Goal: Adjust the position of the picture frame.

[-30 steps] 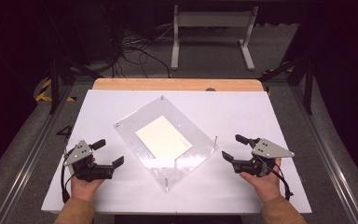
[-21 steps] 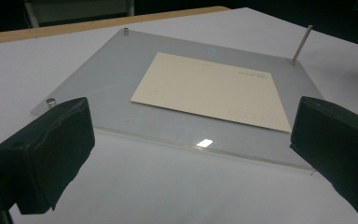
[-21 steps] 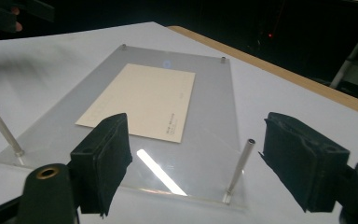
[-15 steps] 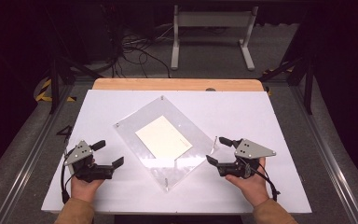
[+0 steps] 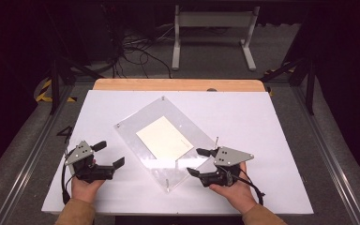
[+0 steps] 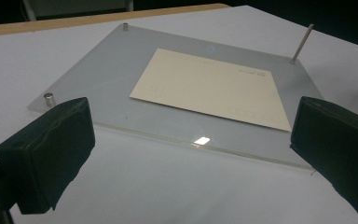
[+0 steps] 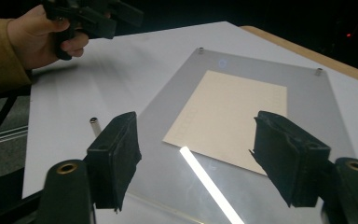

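Right claw (image 5: 198,162) neared, narrowing, probably empty, frame (image 5: 131,129).

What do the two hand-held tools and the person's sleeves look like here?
Both the left tool and the right tool are black, each with two padded black jaws and a grey three-cornered plate on top. A black cable trails from each. The sleeves are tan.

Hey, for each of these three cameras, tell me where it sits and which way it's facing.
High view: above the person's side, facing forward and down on the table; both hands, left tongs and right tongs show.
Left gripper view: on the left tongs, low, facing the clear panel and card; own jaws show.
Right gripper view: on the right tongs, over the panel's edge; own jaws, left hand show.
All share panel and card.
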Motion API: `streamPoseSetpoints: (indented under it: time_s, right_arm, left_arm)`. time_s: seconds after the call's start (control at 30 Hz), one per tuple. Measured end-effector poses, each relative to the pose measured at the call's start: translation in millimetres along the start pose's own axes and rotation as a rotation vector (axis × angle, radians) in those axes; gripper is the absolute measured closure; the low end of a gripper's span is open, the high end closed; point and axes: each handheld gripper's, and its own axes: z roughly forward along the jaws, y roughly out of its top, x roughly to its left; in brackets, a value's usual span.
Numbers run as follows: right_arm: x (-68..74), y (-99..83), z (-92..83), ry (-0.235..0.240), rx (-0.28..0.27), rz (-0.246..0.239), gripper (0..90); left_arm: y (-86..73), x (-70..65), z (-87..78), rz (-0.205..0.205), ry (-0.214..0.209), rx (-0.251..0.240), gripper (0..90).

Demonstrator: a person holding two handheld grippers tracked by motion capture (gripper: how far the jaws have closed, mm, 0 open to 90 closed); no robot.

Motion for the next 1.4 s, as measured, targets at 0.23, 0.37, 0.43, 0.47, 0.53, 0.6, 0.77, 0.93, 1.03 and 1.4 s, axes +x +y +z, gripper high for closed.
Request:
streamPoseSetpoints:
  time_s: [0.23, 0.37, 0.43, 0.47, 0.53, 0.6, 0.77, 0.93, 1.03, 1.4]
  right_arm:
    - [13.5, -2.3, 19.8, 0.075, 0.031, -0.002, 36.9]
    - [22.5, -2.6, 28.5, 0.103, 0.031, -0.022, 40.7]
    - [26.8, -3.1, 34.1, 0.121, 0.044, -0.030, 41.6]
    - [28.3, -3.8, 36.9, 0.132, 0.049, -0.031, 42.3]
    - [31.1, -5.4, 42.0, 0.152, 0.060, -0.032, 44.2]
    - [34.1, -7.5, 48.0, 0.177, 0.076, -0.038, 46.4]
    - [39.3, -10.9, 59.6, 0.214, 0.101, -0.042, 50.4]
    - [43.0, -12.8, 65.4, 0.220, 0.118, -0.058, 58.4]
    - [44.8, -13.8, 69.0, 0.213, 0.130, -0.060, 61.3]
    - [50.6, -15.2, 75.5, 0.198, 0.153, -0.080, 80.7]
  left_arm:
    - [-0.6, 0.3, 0.7, -0.002, 0.010, 0.017, 0.6]
    - [-1.3, 1.3, 1.1, -0.013, 0.020, 0.028, 1.1]
    - [-1.7, 2.2, 1.3, -0.027, 0.026, 0.027, 1.3]
    - [-1.8, 2.6, 1.1, -0.029, 0.029, 0.028, 1.4]
    - [-2.0, 2.8, 1.3, -0.033, 0.038, 0.033, 1.7]
    - [-2.7, 3.9, 2.1, -0.032, 0.049, 0.043, 1.8]
    - [-3.8, 5.6, 2.3, -0.039, 0.054, 0.051, 1.9]
    - [-4.0, 5.4, 2.5, -0.033, 0.058, 0.065, 2.0]
    - [-3.9, 5.1, 2.8, -0.028, 0.063, 0.070, 2.1]
    - [-4.3, 5.3, 3.6, -0.024, 0.083, 0.082, 2.3]
